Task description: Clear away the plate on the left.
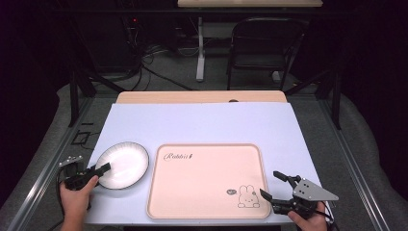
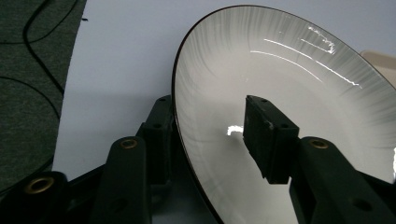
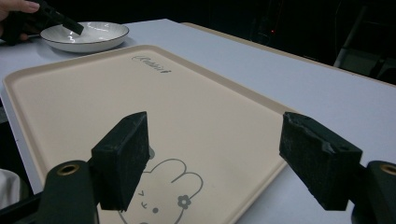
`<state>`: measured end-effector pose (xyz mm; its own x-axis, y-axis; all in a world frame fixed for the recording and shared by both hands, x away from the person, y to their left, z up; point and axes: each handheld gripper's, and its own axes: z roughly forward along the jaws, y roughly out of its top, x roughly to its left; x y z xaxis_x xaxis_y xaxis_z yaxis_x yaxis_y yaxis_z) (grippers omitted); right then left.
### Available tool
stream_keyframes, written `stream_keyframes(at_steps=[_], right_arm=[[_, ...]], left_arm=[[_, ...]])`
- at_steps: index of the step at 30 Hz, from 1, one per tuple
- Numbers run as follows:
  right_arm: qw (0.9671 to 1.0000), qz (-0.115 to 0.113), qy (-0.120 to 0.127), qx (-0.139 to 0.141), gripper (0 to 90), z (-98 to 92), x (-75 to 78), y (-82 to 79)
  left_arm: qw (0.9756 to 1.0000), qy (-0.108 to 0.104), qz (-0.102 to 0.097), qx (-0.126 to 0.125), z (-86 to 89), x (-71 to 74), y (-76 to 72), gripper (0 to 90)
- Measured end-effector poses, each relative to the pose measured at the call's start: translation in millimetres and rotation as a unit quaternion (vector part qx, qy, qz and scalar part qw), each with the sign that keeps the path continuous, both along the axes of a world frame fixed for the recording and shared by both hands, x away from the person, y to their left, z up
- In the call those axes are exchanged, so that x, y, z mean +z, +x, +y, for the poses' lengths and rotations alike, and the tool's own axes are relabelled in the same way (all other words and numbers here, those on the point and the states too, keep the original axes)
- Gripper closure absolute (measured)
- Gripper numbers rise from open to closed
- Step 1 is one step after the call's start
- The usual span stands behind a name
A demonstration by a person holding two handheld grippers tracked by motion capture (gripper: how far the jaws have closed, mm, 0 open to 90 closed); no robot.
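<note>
Reaching in from the table's near-left corner, the left gripper (image 1: 98,172) straddles the rim of the white round dark-edged ceramic plate (image 1: 122,163), fingers not visibly clamped; the right gripper (image 1: 275,186) hovers unclenched over the beige rectangular plastic tray (image 1: 202,180).

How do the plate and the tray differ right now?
The plate is round, white and dark-rimmed; the tray is rectangular, beige, with a rabbit drawing. The left gripper straddles the plate's rim; the right gripper stands open beside the tray's corner, holding nothing. Both lie empty on the table.
</note>
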<state>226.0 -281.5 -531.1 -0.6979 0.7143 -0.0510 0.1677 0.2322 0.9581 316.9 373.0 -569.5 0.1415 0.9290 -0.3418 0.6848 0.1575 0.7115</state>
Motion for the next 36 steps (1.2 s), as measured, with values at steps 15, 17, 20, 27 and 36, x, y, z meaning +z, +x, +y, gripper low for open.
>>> stream_keyframes(at_steps=[15,17,20,27,36], right_arm=[[1.0000,0.002,0.000,0.000,23.6,0.1,-0.1,0.6],[1.0000,0.003,-0.001,0.000,23.6,0.0,0.0,0.7],[1.0000,0.003,-0.001,0.001,23.6,0.1,0.0,0.7],[1.0000,0.005,0.001,0.000,23.5,0.2,-0.2,1.1],[1.0000,0.004,0.000,0.002,23.6,0.4,-0.2,1.3]], left_arm=[[0.9997,0.008,0.009,0.019,-0.7,2.6,0.7,68.9],[0.9996,-0.014,0.010,0.021,1.8,1.2,0.3,72.0],[0.9993,-0.027,0.012,0.023,3.6,0.5,0.0,75.1],[0.9938,-0.094,0.052,0.027,15.0,2.0,5.7,79.4],[0.9907,-0.087,0.101,0.025,15.2,11.4,15.8,80.5]])
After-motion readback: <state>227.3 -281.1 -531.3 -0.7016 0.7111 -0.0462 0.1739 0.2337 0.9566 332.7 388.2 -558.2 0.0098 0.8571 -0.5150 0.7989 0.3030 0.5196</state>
